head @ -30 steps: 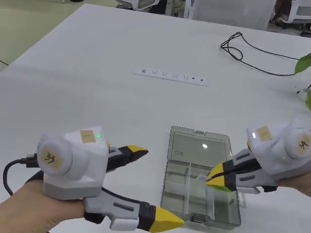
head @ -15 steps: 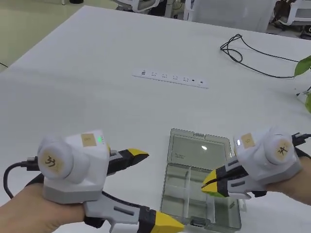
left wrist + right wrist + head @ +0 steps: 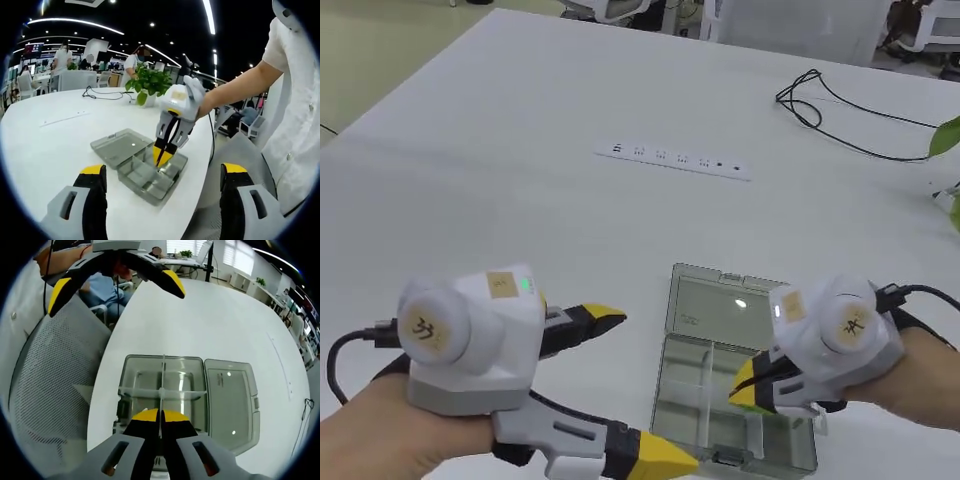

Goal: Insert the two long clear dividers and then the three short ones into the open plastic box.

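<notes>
Holding a clear divider upright in the tray of the open plastic box, lid lying flat on the far side. Crossing another divider standing in the tray. Pinching it with the right gripper, jaws pressed together on its near end. Hovering the left gripper just left of the box, jaws spread wide, gripping nothing. Sitting on the white surface, with a power strip and black cable farther back.

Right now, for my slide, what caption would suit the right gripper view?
Right tool shut on a thin clear divider over the open plastic box, left tool open beyond it.
</notes>
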Available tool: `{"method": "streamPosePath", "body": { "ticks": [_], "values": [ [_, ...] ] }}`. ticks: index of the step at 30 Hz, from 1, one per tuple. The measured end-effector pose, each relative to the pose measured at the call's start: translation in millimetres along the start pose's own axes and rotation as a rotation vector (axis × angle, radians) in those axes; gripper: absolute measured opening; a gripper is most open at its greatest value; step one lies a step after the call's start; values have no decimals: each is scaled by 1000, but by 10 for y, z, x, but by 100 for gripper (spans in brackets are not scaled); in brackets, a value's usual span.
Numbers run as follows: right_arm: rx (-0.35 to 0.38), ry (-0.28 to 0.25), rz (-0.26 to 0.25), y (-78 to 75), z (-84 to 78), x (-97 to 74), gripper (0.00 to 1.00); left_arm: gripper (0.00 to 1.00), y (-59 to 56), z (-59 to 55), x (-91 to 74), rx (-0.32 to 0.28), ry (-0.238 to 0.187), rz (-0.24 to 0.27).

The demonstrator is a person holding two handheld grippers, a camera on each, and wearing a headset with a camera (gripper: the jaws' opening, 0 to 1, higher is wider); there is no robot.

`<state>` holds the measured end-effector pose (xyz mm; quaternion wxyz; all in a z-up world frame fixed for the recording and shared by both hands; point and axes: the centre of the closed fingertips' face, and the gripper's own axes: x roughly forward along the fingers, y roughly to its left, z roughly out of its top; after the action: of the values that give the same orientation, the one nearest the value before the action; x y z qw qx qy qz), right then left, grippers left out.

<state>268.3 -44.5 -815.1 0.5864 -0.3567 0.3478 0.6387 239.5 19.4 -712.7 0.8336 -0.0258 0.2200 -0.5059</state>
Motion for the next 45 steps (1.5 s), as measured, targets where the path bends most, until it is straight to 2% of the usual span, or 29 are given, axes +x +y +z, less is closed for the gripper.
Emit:
{"method": "streamPosePath", "body": {
  "ticks": [8, 15, 19, 21, 29, 37, 45],
  "values": [
    [-25, 40, -2, -4, -41, 54, 2, 96, 13, -2, -11, 0, -2, 4],
    [-7, 40, -8, -9, -47, 47, 3, 96, 12, 6, -13, 1, -3, 5],
    [20, 27, -25, -14, -46, 22, 10, 97, 2, 16, -22, 4, -6, 5],
    [24, 18, -34, -21, -34, -22, 10, 97, 3, 12, -30, 7, -2, 8],
    [98, -81, -96, -80, 69, -304, 15, 97, -8, 15, -50, 11, 0, 11],
    [173, -157, -155, -102, 76, -600, 21, 98, -45, -1, -66, 34, 20, 13],
    [224, -182, -193, -28, -12, -850, 28, 99, -76, 6, -86, 42, 21, 12]
  ]
}}
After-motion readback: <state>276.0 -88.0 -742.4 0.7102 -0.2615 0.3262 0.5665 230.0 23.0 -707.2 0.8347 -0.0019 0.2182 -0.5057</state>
